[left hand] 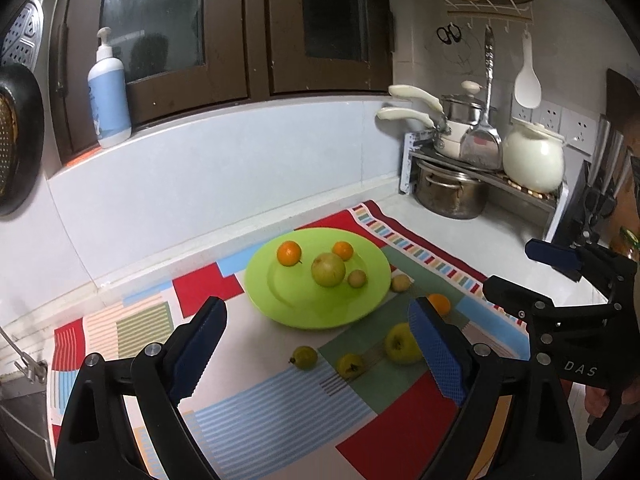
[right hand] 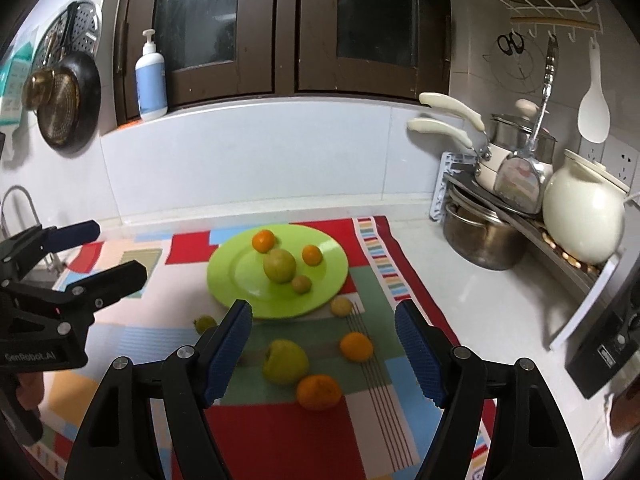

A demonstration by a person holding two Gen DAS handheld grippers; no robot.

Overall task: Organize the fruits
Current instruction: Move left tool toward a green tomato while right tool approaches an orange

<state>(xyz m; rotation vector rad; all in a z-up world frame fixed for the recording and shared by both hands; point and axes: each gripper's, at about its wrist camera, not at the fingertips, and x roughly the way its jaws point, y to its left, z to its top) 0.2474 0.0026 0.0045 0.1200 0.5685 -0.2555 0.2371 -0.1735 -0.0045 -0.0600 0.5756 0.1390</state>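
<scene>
A lime green plate (left hand: 280, 300) (right hand: 240, 280) lies on a colourful patchwork mat and holds two oranges (left hand: 289, 253) (right hand: 263, 241), a large green fruit (left hand: 328, 270) (right hand: 279, 265) and a small one (left hand: 357, 278). Loose on the mat in front lie a green apple (left hand: 400, 342) (right hand: 285, 361), two oranges (right hand: 356, 346) (right hand: 319, 391), and small yellow-green fruits (left hand: 305, 357) (left hand: 350, 365) (right hand: 341, 305). My left gripper (left hand: 316, 348) is open and empty above the mat. My right gripper (right hand: 324, 354) is open and empty over the apple and oranges; it also shows in the left wrist view (left hand: 516, 268).
A metal rack (right hand: 560, 248) with pots, pans and a white ceramic jar (right hand: 584, 220) stands at the right back corner. A soap bottle (right hand: 151, 80) stands on the window sill. A sink faucet (right hand: 16, 208) is at the left. A black box (right hand: 600, 360) sits at the right edge.
</scene>
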